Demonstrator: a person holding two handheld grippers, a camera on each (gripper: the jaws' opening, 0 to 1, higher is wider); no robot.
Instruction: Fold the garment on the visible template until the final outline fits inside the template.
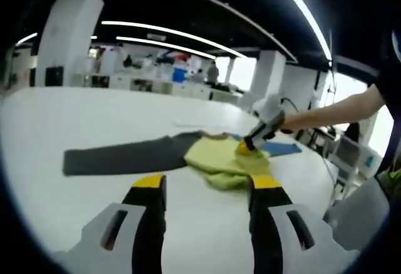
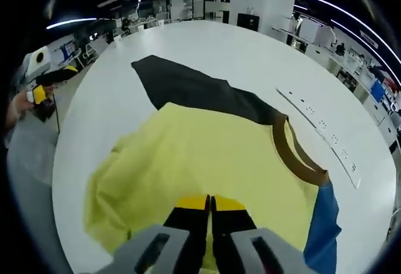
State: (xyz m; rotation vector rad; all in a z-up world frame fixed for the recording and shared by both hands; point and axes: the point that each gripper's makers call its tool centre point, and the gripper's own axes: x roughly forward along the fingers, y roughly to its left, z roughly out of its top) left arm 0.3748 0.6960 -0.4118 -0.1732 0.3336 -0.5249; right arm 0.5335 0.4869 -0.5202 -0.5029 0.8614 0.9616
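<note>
My left gripper [image 1: 203, 189] nearest, jaws apart, hovering over white table [image 1: 94, 117], holding nothing. Beyond it, garment [image 1: 216, 158] lying on table: yellow body bunched, dark grey sleeve stretched flat to one side. My right gripper [image 2: 210, 208] jaws together, pinching yellow fabric (brown collar [image 2: 294, 152] beside). Blue template [image 2: 322, 224] under garment edge.

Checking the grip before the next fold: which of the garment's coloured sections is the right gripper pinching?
The yellow body. The right gripper is shut on it; the dark grey sleeve and blue part lie untouched.
</note>
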